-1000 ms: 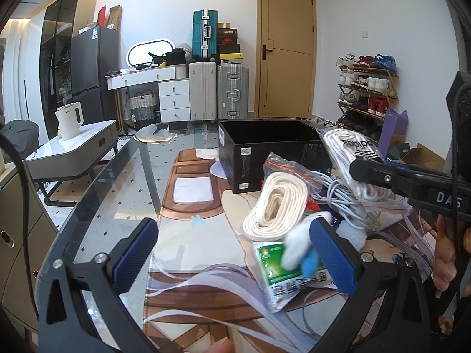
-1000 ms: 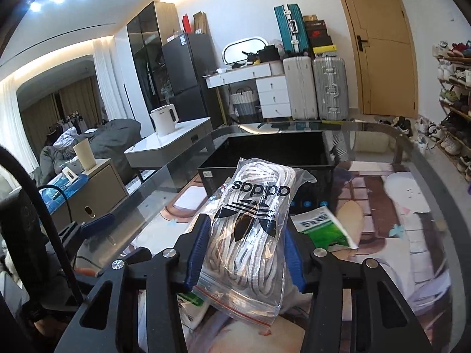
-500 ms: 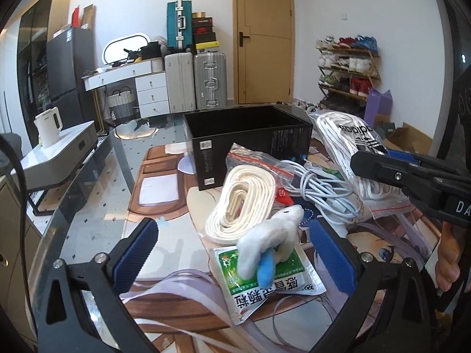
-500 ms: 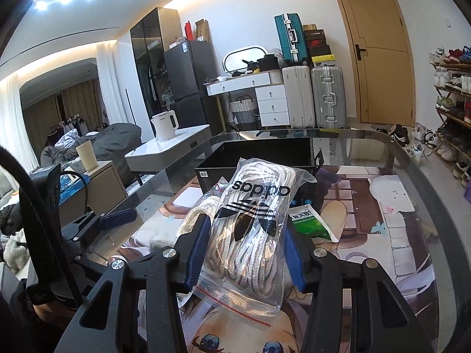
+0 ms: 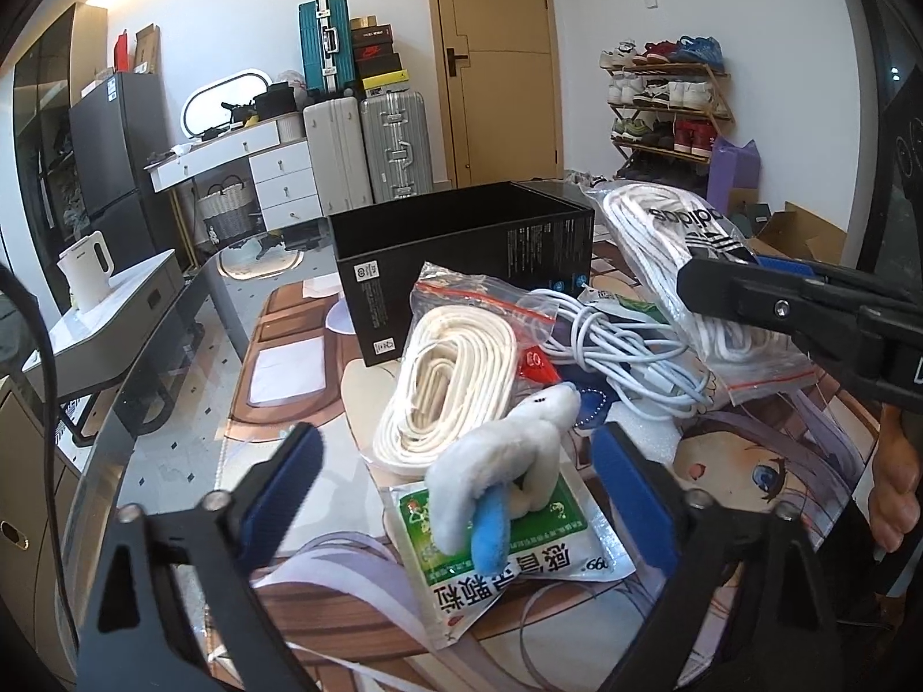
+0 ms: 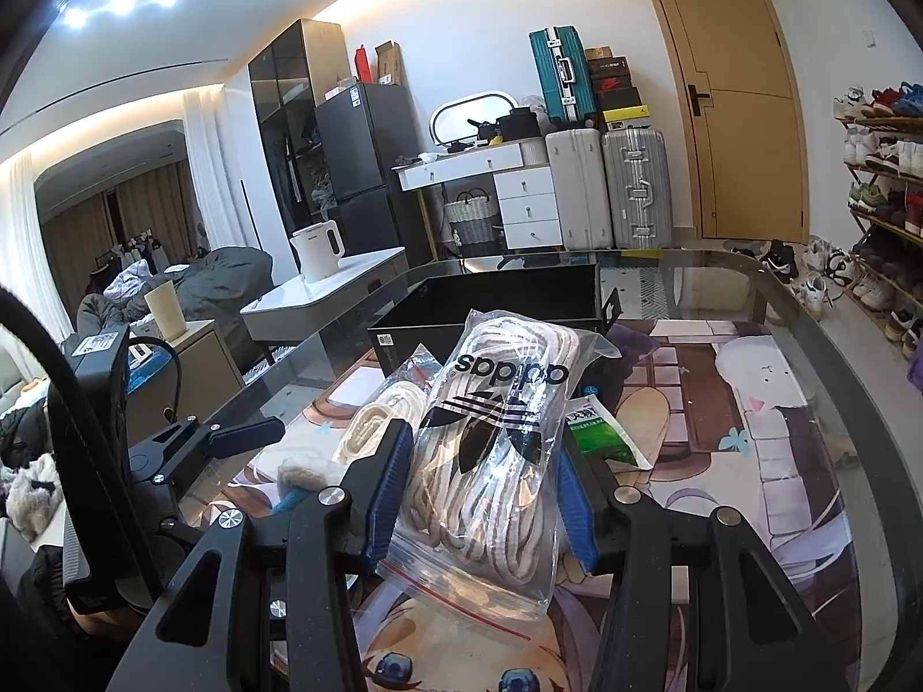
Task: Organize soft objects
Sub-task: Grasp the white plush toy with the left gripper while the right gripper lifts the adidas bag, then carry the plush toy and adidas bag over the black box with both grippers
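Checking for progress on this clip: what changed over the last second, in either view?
The left tool swung over so the plush toy, earlier by its right finger, now sits between its fingers; its jaws are closing, pads not yet touching. The right tool stayed clamped on the laces bag. The black box is unmoved.

The left part of the desk point(image 5: 173, 415) is left bare, so passage there is unobstructed up to the box point(image 5: 461, 265). Between the closing left tongs point(image 5: 461, 478) a plush point(image 5: 507, 461) is enclosed, untouched by either pad, resting on a sachet point(image 5: 519, 553). The way ahead is blocked by a cord bag point(image 5: 450, 380) and a cable bundle point(image 5: 623, 346). The right flank is closed off by the right tongs point(image 6: 479, 496), clamped on a rope bag point(image 6: 490, 450). Open desk is seen right of that bag.
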Demonstrator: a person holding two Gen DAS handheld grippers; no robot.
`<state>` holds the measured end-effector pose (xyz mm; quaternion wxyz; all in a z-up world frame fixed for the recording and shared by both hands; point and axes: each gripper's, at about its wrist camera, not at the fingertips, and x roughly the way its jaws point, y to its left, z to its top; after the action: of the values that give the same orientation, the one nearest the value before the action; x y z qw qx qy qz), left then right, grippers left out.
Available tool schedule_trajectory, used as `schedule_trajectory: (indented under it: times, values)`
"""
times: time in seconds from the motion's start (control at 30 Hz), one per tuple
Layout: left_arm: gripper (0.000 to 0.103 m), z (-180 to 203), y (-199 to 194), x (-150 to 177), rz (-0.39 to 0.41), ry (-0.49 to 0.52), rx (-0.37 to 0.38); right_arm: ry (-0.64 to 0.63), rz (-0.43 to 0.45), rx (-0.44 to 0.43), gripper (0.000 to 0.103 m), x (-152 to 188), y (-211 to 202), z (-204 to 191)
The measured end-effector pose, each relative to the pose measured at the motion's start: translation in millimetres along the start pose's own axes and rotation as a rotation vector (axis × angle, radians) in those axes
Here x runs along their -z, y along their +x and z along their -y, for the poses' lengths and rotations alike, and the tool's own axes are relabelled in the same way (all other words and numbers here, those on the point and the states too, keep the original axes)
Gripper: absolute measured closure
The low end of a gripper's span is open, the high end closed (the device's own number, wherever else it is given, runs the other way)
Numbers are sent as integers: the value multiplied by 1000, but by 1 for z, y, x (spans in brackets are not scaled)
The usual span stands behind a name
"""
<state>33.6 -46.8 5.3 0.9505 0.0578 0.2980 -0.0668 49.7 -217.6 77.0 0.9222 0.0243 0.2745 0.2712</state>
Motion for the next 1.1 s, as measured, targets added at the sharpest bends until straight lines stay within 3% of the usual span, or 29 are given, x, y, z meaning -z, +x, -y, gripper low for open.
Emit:
schedule_trajectory:
  times: [0.23,0.43,0.67,1.1]
  values:
    - [17,0,0,-1,-7,12,-25,3,14,-16,55,3,-2,-2]
    - [34,4,1,-2,-20,38,-14,5,16,-28,55,3,0,-3]
    - [64,6,-1,0,-26,29,18,8,23,-32,55,4,-1,-1]
    - [69,2,-15,0,4,-24,81,10,36,-36,55,4,-1,0]
